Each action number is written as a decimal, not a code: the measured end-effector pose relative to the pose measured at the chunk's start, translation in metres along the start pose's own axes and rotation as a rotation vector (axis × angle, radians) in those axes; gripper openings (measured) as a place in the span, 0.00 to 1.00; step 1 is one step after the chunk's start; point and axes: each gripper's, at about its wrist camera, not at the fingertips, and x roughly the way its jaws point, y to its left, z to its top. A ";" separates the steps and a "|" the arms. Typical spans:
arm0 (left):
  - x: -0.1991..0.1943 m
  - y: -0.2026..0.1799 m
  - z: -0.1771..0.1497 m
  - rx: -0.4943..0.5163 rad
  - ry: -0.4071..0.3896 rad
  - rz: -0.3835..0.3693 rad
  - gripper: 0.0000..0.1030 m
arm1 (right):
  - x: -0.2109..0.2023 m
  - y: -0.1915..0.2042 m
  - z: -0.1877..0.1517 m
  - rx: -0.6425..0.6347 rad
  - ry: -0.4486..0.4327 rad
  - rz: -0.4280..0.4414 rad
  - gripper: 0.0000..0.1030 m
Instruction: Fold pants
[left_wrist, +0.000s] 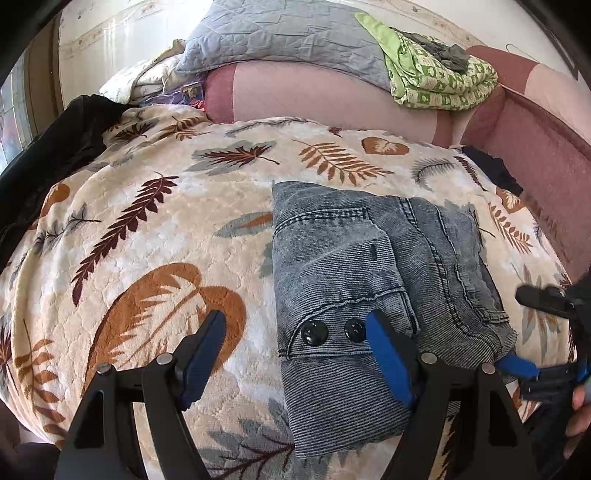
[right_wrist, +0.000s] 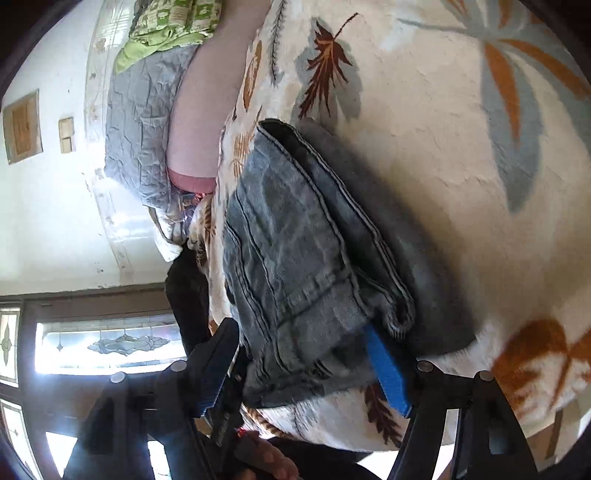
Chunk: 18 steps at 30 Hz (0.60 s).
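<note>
Nearest to me the left gripper (left_wrist: 295, 354) hovers with its jaws spread wide and nothing between them, one blue pad over the near edge of the folded pants (left_wrist: 376, 288), beside their two black buttons (left_wrist: 332, 330). The right gripper (right_wrist: 306, 365) sits at the pants' right edge with its jaws partly apart around the folded denim, not pinching it. The pants lie in a compact bundle on the leaf-patterned blanket (left_wrist: 166, 229); beyond are a pink cushion (left_wrist: 314, 99), a grey quilted pillow (left_wrist: 280, 33) and a green patterned cloth (left_wrist: 439, 81).
</note>
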 end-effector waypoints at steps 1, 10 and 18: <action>0.000 0.000 0.000 -0.001 0.000 0.002 0.76 | 0.002 0.001 0.003 -0.020 -0.004 -0.034 0.36; -0.014 0.001 0.007 0.002 -0.017 0.007 0.77 | -0.030 0.042 -0.022 -0.325 -0.097 -0.134 0.05; -0.001 -0.034 0.003 0.191 0.014 0.107 0.77 | -0.011 -0.002 -0.033 -0.370 -0.090 -0.244 0.04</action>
